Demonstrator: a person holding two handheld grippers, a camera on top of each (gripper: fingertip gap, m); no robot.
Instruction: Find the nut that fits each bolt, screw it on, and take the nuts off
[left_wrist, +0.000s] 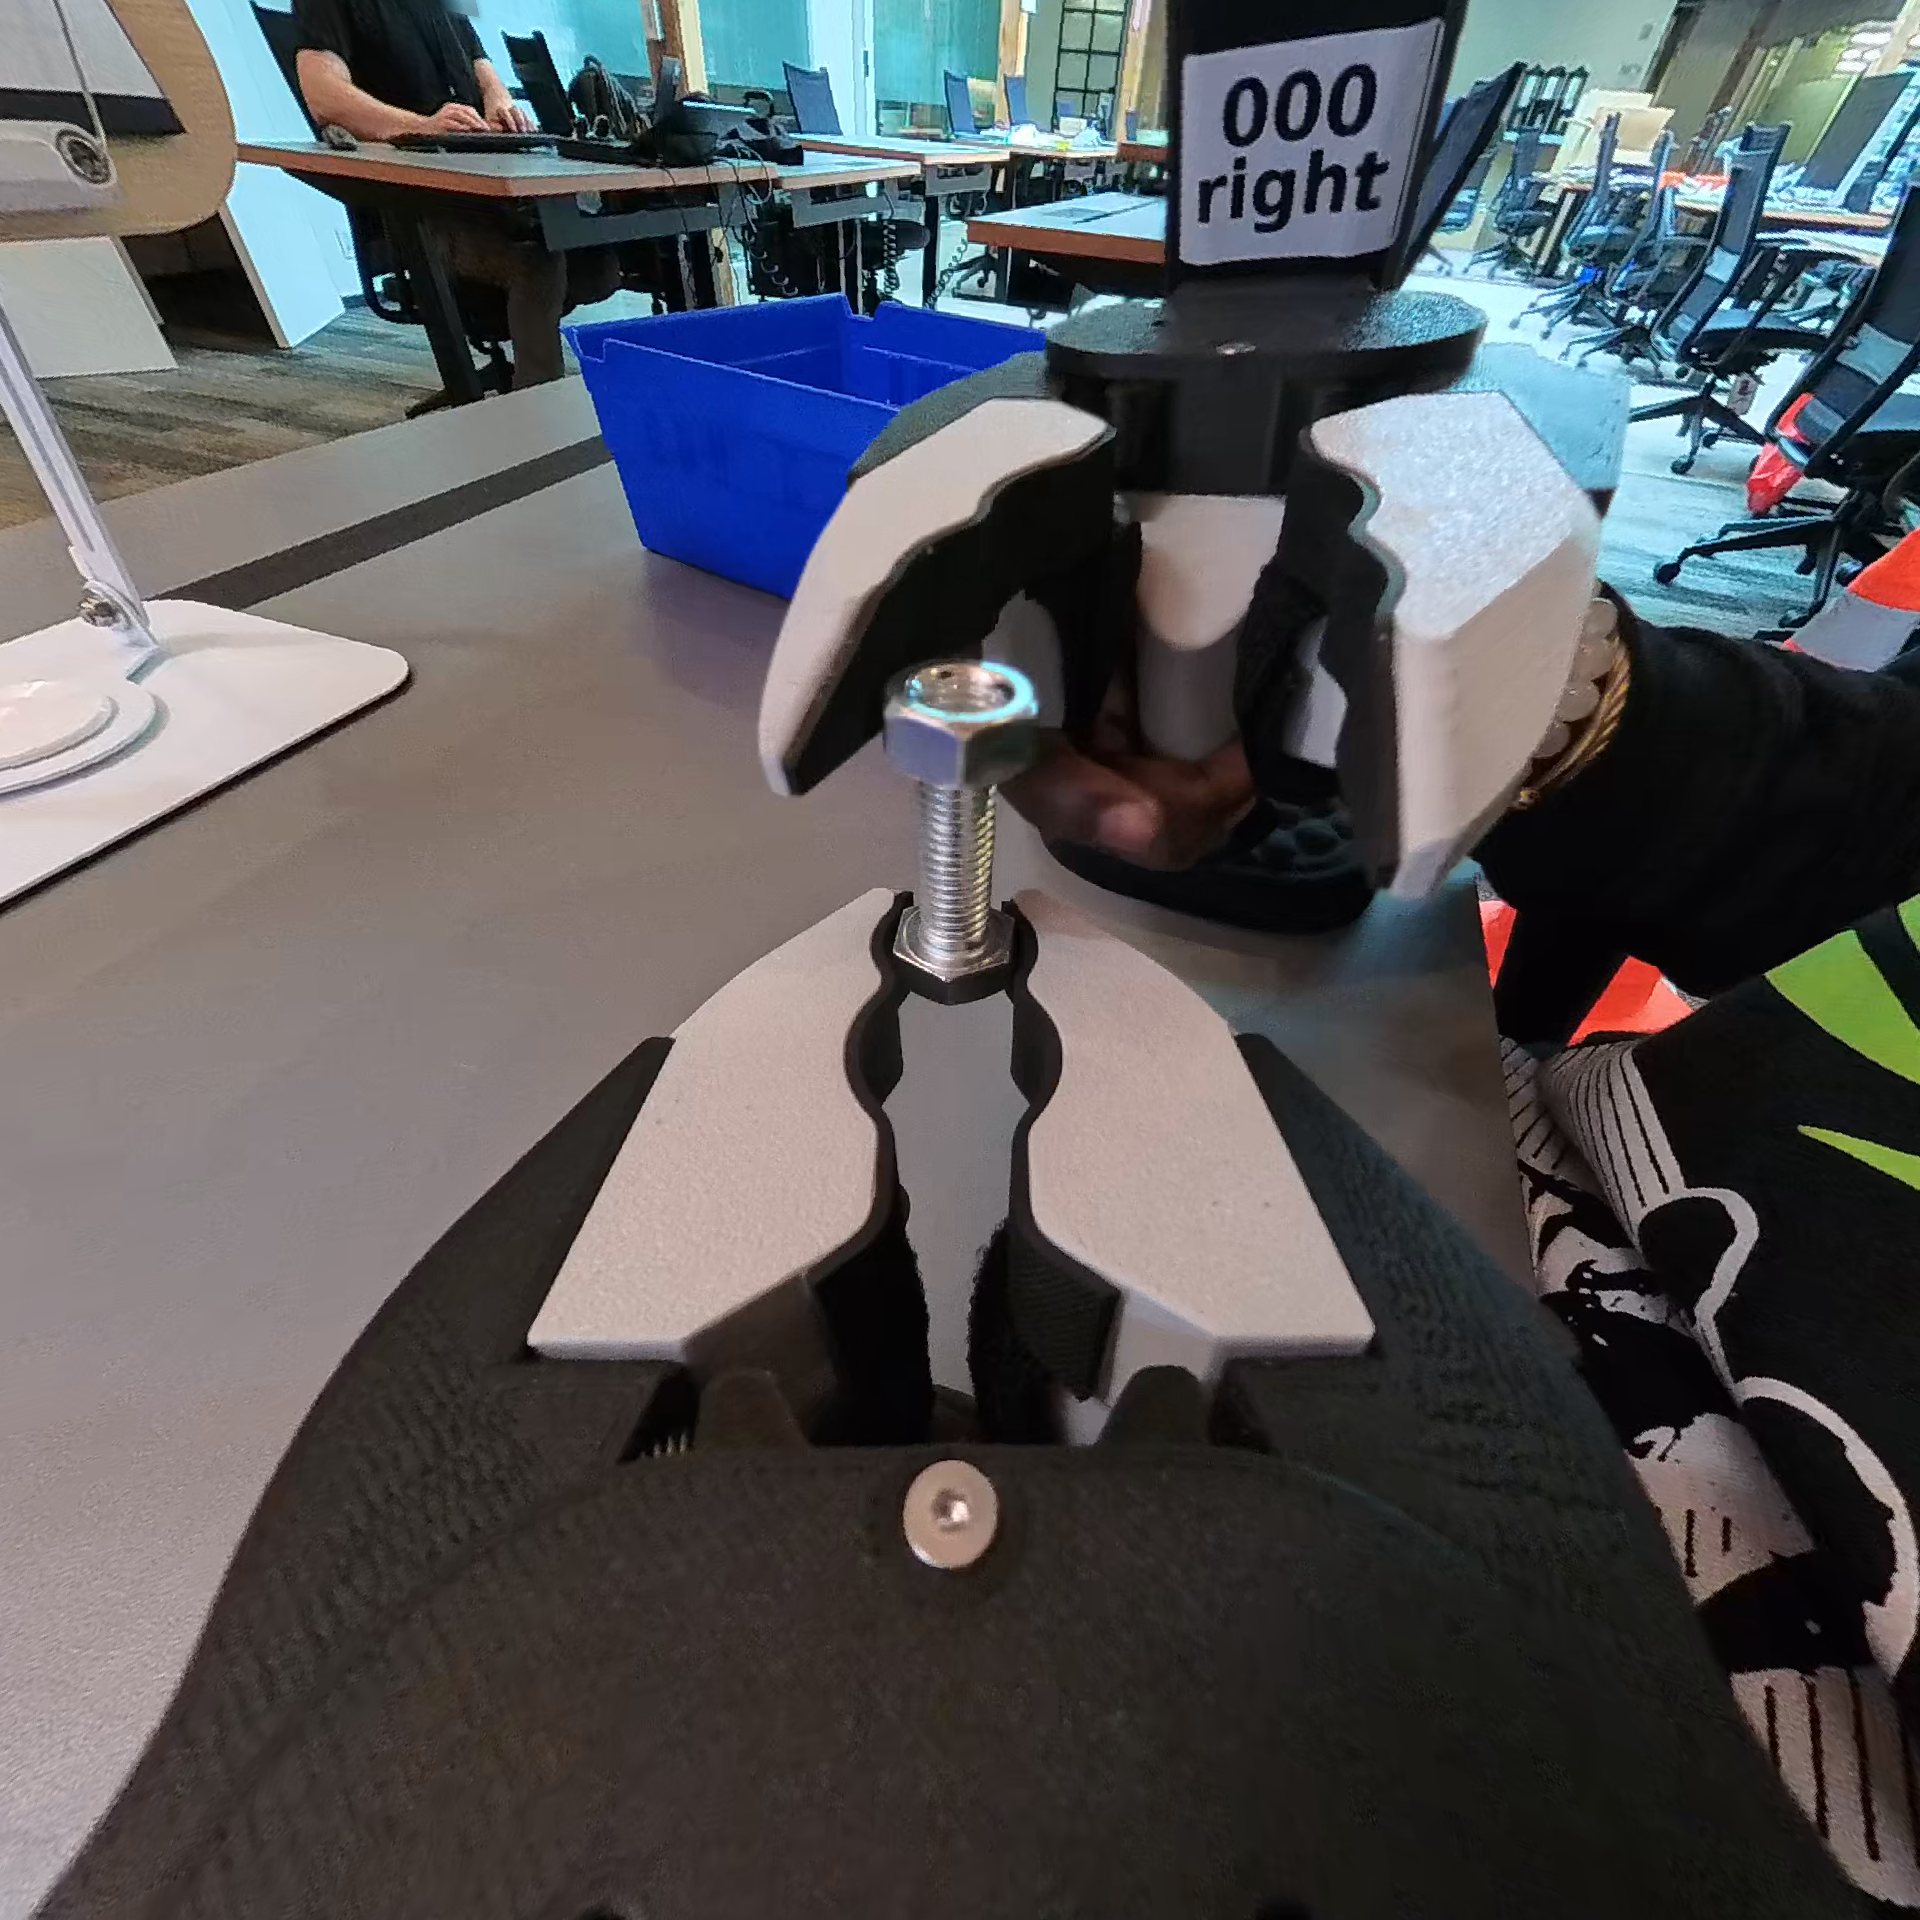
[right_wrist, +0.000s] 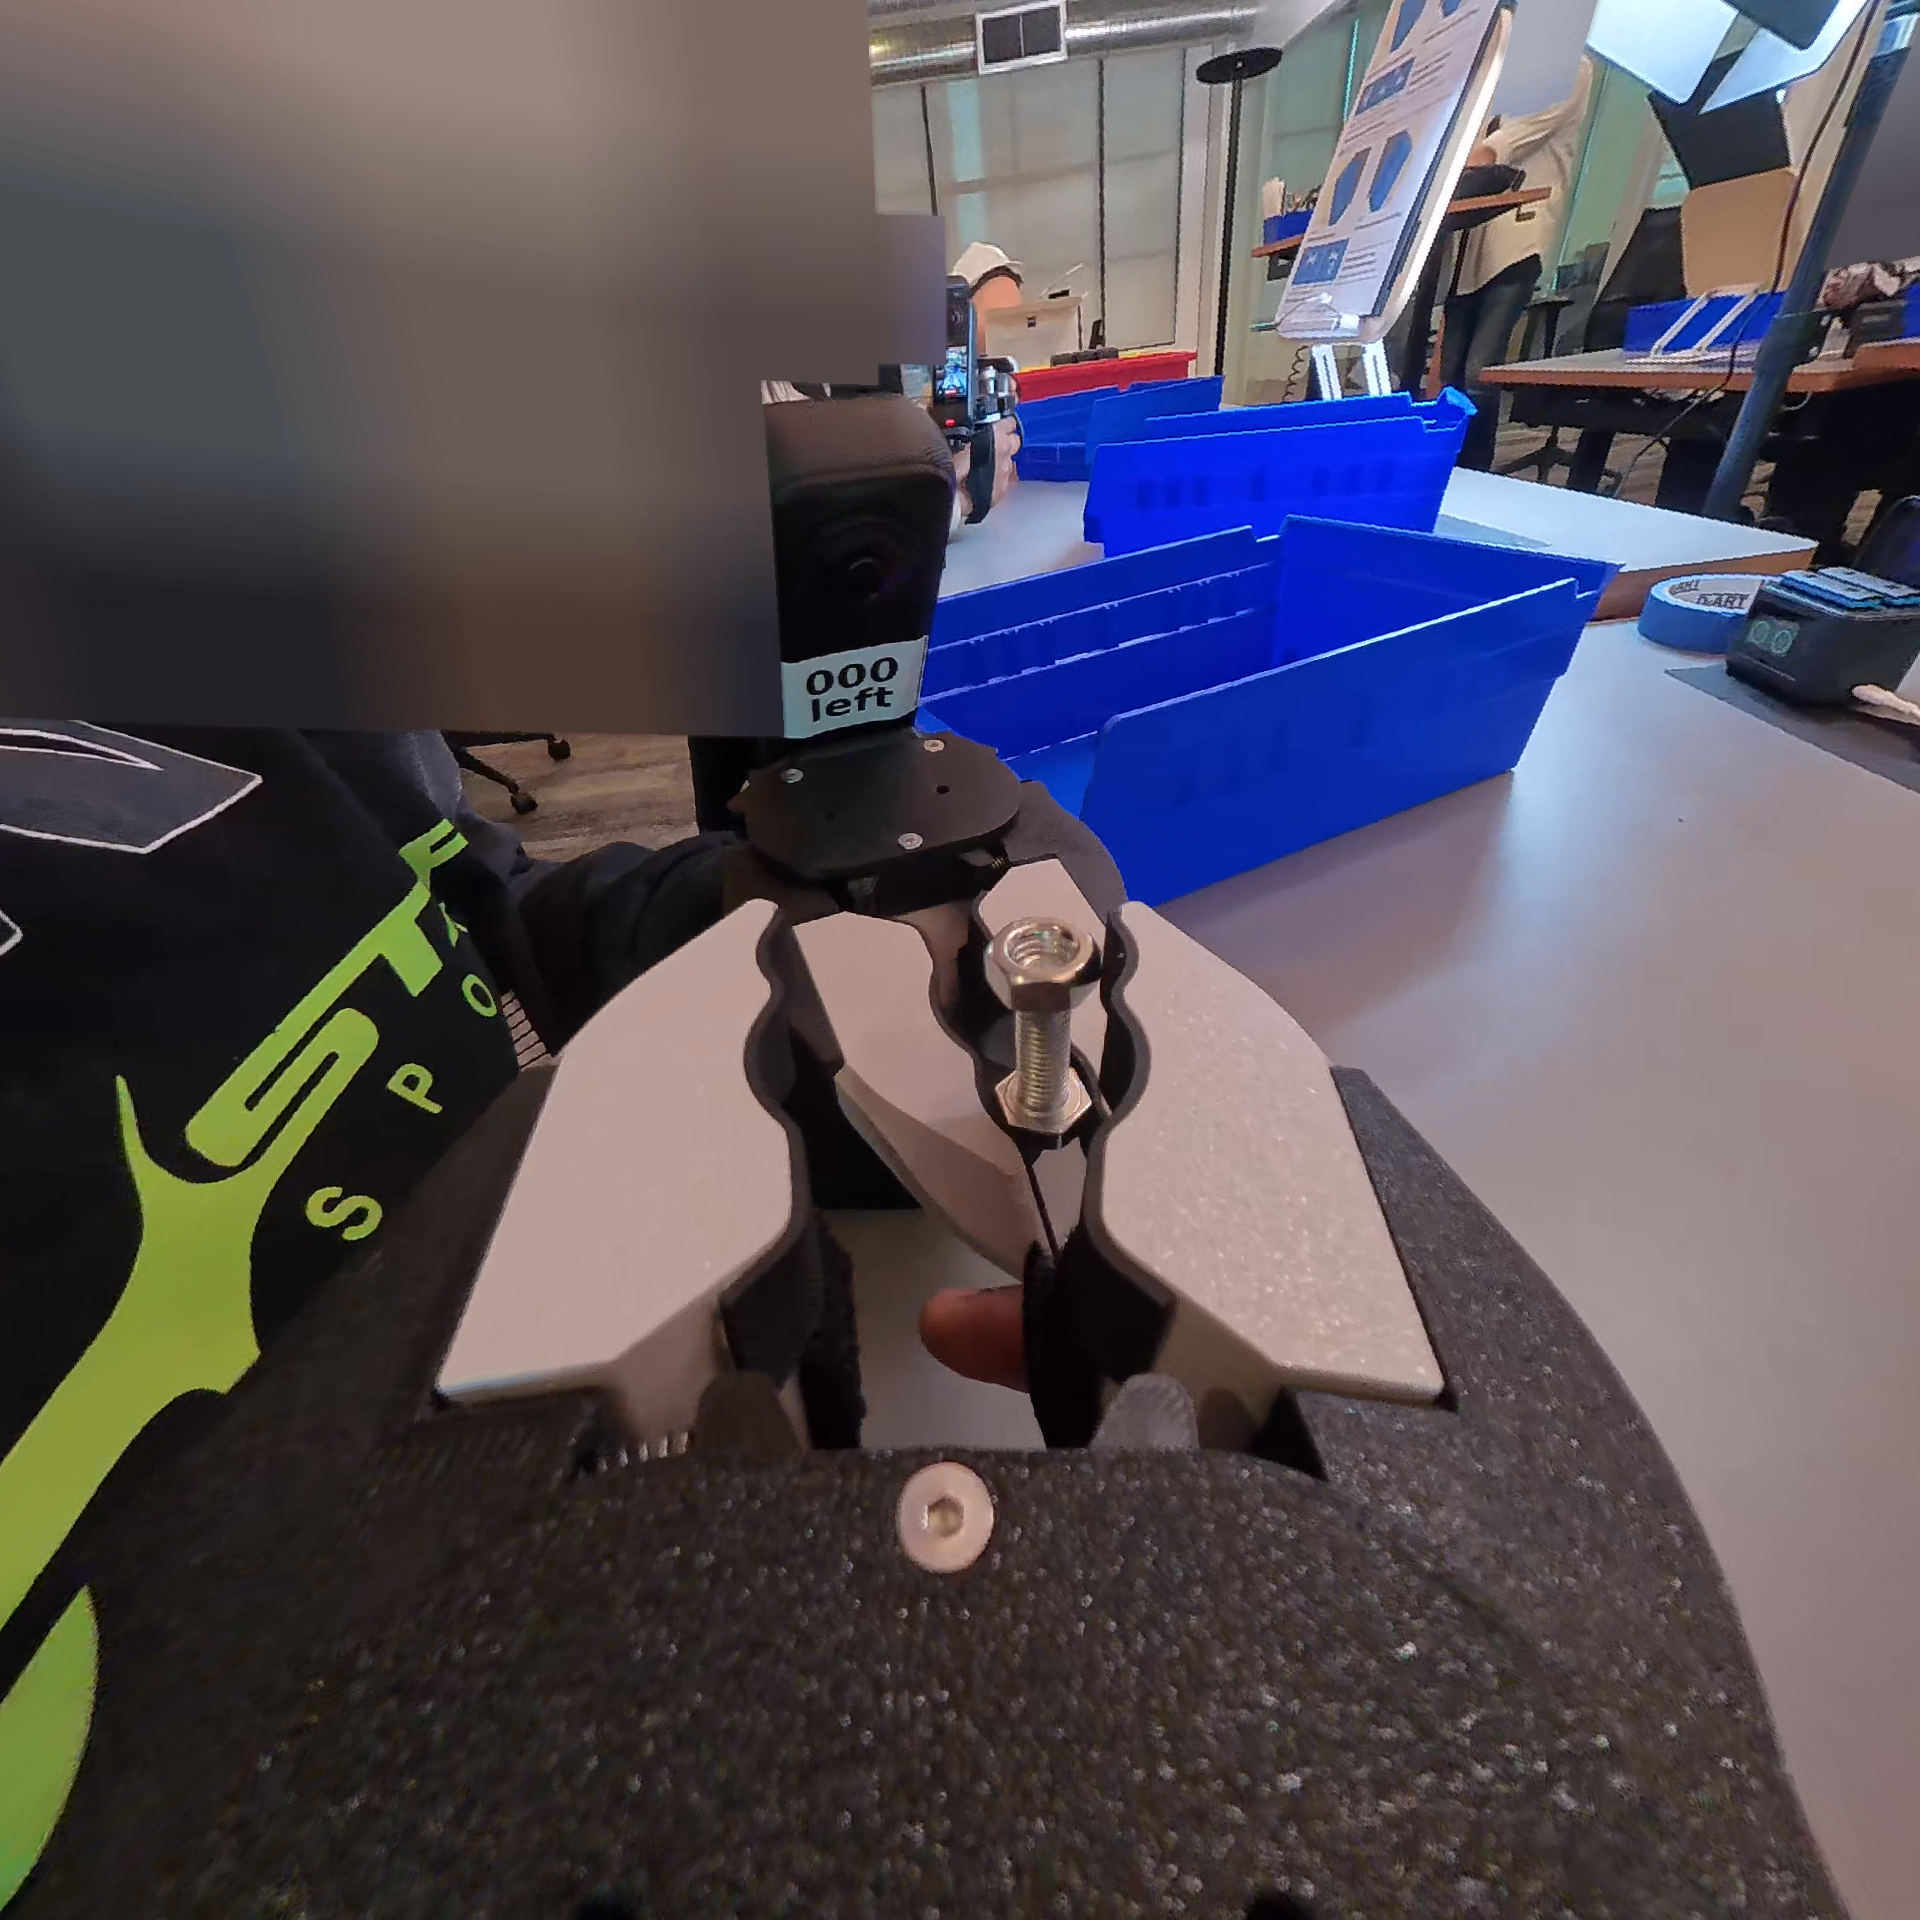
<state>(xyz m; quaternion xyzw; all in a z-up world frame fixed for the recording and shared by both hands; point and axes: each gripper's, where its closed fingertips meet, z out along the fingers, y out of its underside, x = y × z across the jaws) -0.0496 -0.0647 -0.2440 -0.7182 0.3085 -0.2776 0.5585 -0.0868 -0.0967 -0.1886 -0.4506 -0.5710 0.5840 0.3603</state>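
Observation:
A silver bolt (left_wrist: 954, 852) stands upright, its hex head clamped between my left gripper's (left_wrist: 954, 920) shut fingertips above the grey table (left_wrist: 468, 935). A silver hex nut (left_wrist: 961, 725) sits on the top end of its thread. My right gripper (left_wrist: 1101, 821) reaches in from the far right with its jaws wide open. The nut lies between them, close to one finger (left_wrist: 894, 582); I cannot tell if it touches. In the right wrist view the bolt (right_wrist: 1042, 1044) and nut (right_wrist: 1042, 961) stand near the right-hand finger (right_wrist: 1226, 1132) of my open right gripper (right_wrist: 951, 925).
A blue plastic bin (left_wrist: 727, 447) stands behind the grippers, also shown in the right wrist view (right_wrist: 1330, 727) with more blue bins beyond. A white stand base (left_wrist: 208, 707) is at the left. A blue tape roll (right_wrist: 1694, 608) and black device (right_wrist: 1829, 634) lie far right. The person's torso (right_wrist: 260, 1091) is close. My hands' fingertips stand some 7 cm from each other.

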